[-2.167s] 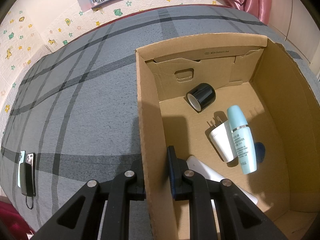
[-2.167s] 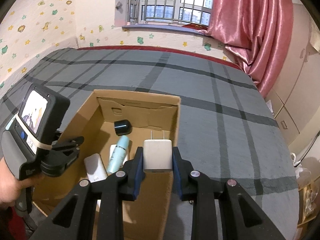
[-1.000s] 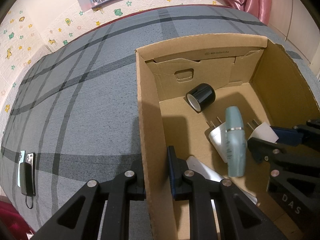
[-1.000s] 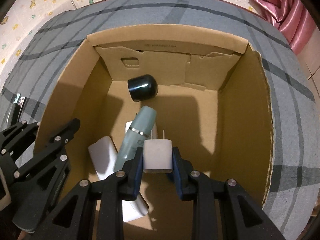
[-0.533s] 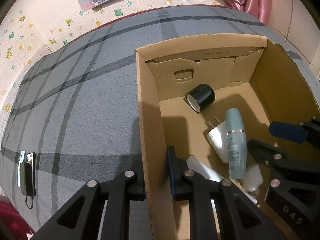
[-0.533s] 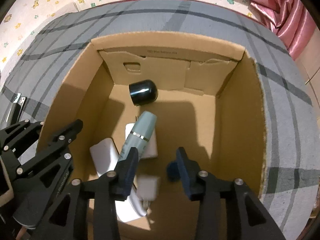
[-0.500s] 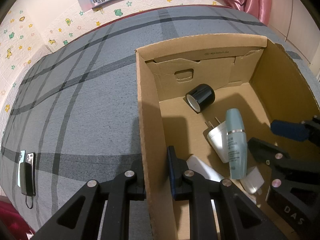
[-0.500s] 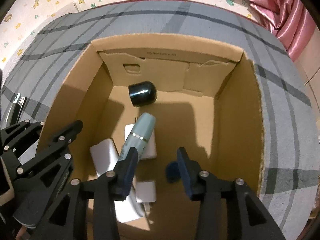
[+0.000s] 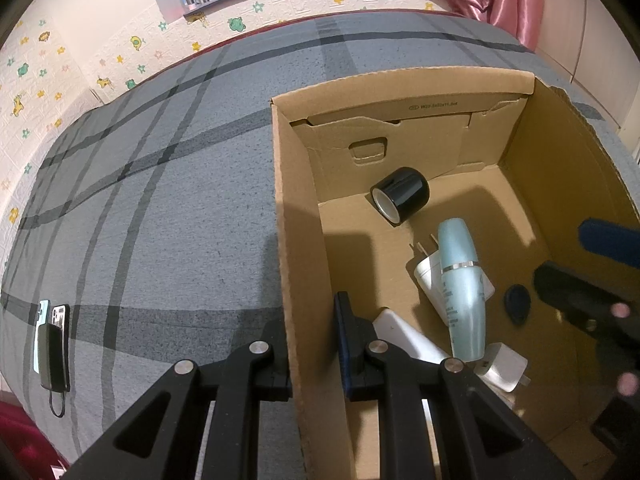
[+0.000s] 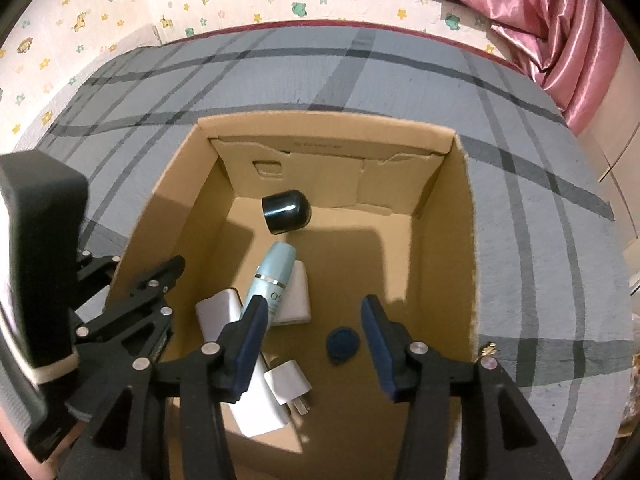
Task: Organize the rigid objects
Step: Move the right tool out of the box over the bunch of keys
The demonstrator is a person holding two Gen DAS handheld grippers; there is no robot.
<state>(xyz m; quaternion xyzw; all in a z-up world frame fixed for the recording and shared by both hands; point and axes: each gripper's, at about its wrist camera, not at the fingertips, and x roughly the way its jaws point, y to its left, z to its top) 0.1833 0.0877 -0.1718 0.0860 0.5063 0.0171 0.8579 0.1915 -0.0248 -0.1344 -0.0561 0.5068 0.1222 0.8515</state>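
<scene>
Grey plaid bedding [image 9: 160,200] is spread under everything, with star-sticker wallpaper and a pink curtain [image 10: 560,20] behind, and a couple of phones [image 9: 52,344] are left lying off to the side on the bed.

So the small white charger [image 10: 288,386] that was pinched in the right gripper [image 10: 312,340] a second ago is now seen lying on the floor of the cardboard box [image 10: 464,240], prongs out, just beside the white power bank [image 10: 244,384]. The right gripper's fingers are now spread wide with nothing between them, and it's been pulled back up above the box opening.

Also inside the box: a teal bottle [image 9: 460,280] lying across a bigger white plug adapter [image 9: 428,280], a black cap [image 9: 400,196] near the far wall, and a small dark blue disc [image 10: 343,344].

The left gripper [image 9: 312,344] is kept clamped on the box's side wall, steadying it.

Judging from that, this drop-off can be counted as done, and the next item can be fetched.
</scene>
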